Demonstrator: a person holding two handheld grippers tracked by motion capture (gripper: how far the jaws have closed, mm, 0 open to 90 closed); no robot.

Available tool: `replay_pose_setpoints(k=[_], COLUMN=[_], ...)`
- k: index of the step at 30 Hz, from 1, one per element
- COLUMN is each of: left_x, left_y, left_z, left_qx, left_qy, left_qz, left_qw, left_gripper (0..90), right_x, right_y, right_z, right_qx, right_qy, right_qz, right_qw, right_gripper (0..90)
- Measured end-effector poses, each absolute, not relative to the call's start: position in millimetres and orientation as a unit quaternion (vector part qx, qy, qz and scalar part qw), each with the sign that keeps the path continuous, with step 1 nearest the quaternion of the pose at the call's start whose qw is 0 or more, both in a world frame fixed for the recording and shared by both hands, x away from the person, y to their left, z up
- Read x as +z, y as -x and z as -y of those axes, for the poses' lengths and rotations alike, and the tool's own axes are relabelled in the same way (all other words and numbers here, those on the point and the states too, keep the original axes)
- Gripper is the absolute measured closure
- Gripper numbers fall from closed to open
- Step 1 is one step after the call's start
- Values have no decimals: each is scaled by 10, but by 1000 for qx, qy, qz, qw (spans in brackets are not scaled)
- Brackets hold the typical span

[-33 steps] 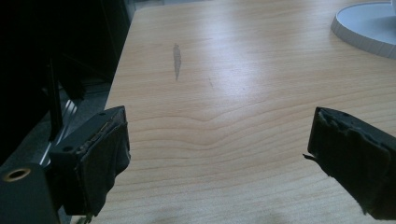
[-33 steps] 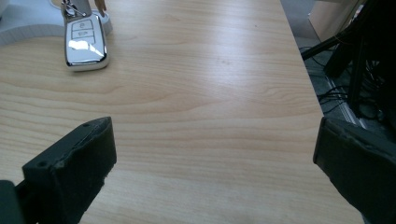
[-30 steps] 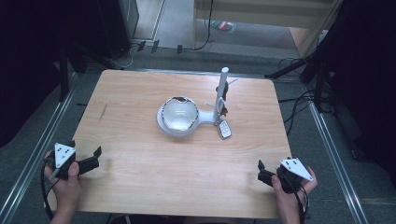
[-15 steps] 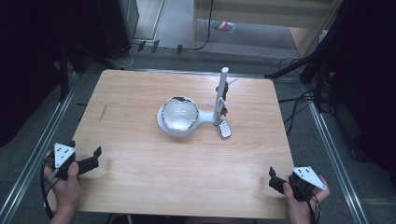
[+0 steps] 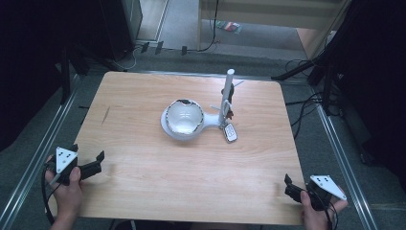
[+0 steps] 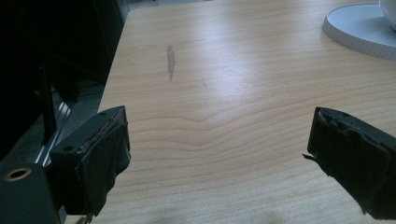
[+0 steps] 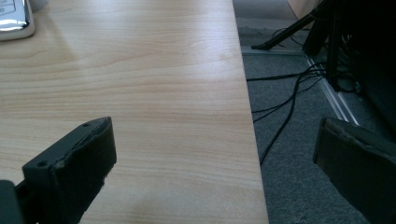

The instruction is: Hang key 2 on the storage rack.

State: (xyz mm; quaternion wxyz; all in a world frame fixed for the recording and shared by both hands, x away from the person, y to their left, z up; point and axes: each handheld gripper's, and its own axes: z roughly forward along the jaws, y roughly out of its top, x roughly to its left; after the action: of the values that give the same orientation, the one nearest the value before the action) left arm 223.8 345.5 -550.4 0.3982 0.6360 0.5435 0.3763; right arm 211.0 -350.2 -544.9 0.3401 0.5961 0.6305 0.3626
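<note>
Centrally, on pale wooden table [image 5: 143, 191]: white stand with round base [image 5: 168, 129], glossy white bowl-shaped head [image 5: 184, 119] on that base, short white arm running right to an upright white post [image 5: 226, 98]. Dark fittings clipped to the post near mid-height; exact nature too small to tell. Small white remote-like pad with grey buttons [image 5: 230, 132] flat on the wood just beside the foot of the post, on the near side. Thin dark streak in the wood grain [image 5: 105, 115] toward the table's left part, well apart from the stand.

Near left corner: left gripper [image 5: 98, 161] in left hand [image 5: 67, 184], grey three-cornered plate on top, jaws wide apart, nothing between them, low over the wood and angled toward the table's middle. Left gripper view: left gripper [image 6: 217, 149] with both black padded jaws spread to the picture's edges, bare wood between, same dark streak [image 6: 171, 60] ahead, edge of the white round base [image 6: 359, 28] at upper right.

Near right corner: right gripper [image 5: 288, 184] in right hand [image 5: 318, 213], grey plate on top, at the table's right edge. Right gripper view: right gripper [image 7: 215, 154] with jaws wide, empty, one jaw over wood, the other over grey carpeted floor [image 7: 299, 177] beyond the table edge; black cables [image 7: 280, 107] on that floor; corner of the white pad [image 7: 14, 21] at upper left.

Both grippers well apart from the stand.
</note>
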Motion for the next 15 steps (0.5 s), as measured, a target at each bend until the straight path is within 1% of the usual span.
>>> replay_pose_setpoints(k=[8,13,15], left_x=[-5503,-5501,-5501], left_y=[-2240,-2284,-2287], left_z=[-3482,-3522,-3522], left_qx=[372,346,343], left_qy=[-628,-630,-633], left_qz=[-550,-559,-557], left_qw=[406,413,413], left_gripper=[59,58,59], right_x=[-5461,-5462,-5464], right_y=[-2110,-2127,-2137], right_z=[3524,3538,3541], right_qx=[369,370,368], right_qy=[-592,-597,-599], right_qz=[-631,-630,-630], right_qw=[339,332,330], right_gripper=[0,0,0])
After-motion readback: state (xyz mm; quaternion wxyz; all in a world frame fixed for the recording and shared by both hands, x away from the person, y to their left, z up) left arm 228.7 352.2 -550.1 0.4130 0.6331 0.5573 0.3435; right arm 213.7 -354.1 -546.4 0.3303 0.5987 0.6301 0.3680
